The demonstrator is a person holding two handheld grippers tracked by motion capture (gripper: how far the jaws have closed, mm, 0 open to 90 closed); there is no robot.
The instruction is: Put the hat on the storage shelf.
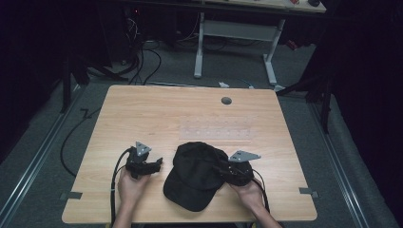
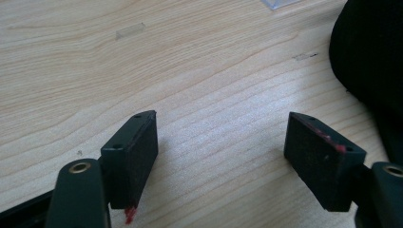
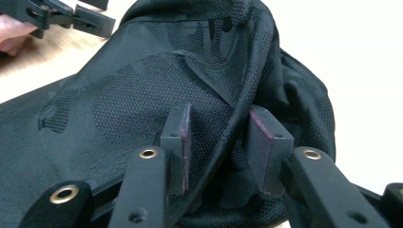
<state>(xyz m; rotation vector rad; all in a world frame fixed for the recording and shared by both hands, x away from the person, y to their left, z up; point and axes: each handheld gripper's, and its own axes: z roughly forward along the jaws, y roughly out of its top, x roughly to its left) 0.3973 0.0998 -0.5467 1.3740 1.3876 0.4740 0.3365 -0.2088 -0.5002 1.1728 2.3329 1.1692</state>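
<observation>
A: Nearest the person, both hands sit at the front edge of the wooden table (image 1: pixel 142 109), cables trailing back off it. Between them lies the black cap (image 1: pixel 195 173), brim toward the person, crown away.

B: Anything around it?

A: Just beyond the cap lies a clear plastic strip (image 1: pixel 218 129), flat on the wood; farther on, a round grey grommet (image 1: pixel 226 100) near the far edge. Past the table stands a white desk frame (image 1: pixel 235 33), with cables on the floor. Nothing lies between the left gripper (image 2: pixel 221 137) and the cap.

B: And the cap itself?

A: Dark mesh with a faint camouflage pattern, crown crumpled and folded at the right side.

B: Grippers?

A: The left gripper's jaws stand wide apart over bare wood, nothing between them, the cap just off to one side. The right gripper (image 3: pixel 219 142) is at the cap's right side, jaws partly closed with a fold of the fabric standing between the pads; whether they pinch it yet, I cannot tell.
</observation>
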